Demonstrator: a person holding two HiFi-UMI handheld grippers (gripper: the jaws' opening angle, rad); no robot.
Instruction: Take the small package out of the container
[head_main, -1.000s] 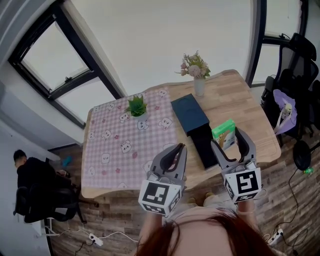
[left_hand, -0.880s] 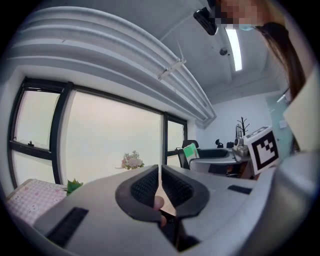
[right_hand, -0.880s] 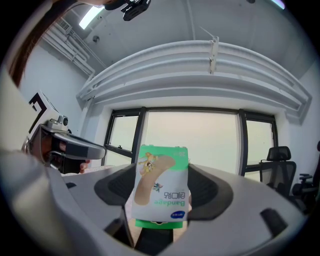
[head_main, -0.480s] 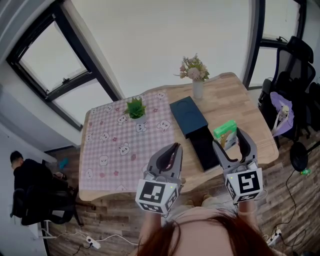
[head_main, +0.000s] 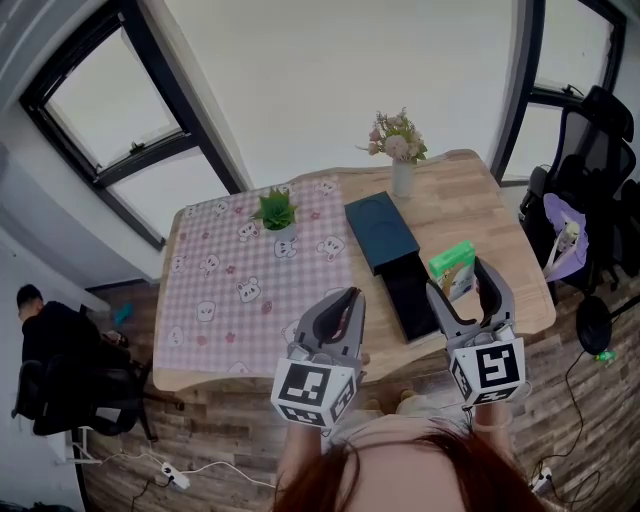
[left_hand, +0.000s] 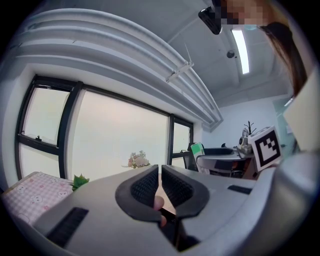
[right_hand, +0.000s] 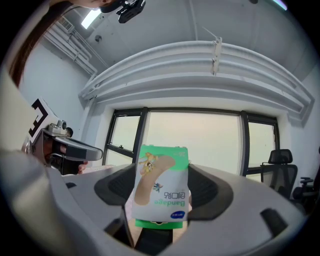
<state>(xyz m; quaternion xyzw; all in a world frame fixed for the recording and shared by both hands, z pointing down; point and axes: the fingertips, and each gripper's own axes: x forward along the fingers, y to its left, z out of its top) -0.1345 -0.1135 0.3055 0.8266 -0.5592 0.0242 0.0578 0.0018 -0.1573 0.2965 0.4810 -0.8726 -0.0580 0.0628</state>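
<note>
A small green and white bandage package (head_main: 453, 266) (right_hand: 160, 192) sits between the jaws of my right gripper (head_main: 461, 283) (right_hand: 161, 196), which is shut on it and held up above the table's front right part. The container, a dark blue box with its lid (head_main: 381, 230) slid back off the black tray (head_main: 410, 297), lies on the wooden table (head_main: 480, 200) just left of that gripper. My left gripper (head_main: 343, 309) (left_hand: 160, 186) hangs over the table's front edge, jaws closed together with nothing between them.
A pink checked cloth (head_main: 250, 270) covers the table's left half, with a small potted plant (head_main: 275, 212) on it. A vase of flowers (head_main: 399, 150) stands at the back. Office chairs (head_main: 590, 190) crowd the right side; a seated person (head_main: 50, 340) is at far left.
Both grippers hold nearly the same pose as a second ago; the view has shifted slightly. The left gripper's jaws have come a little closer together.
</note>
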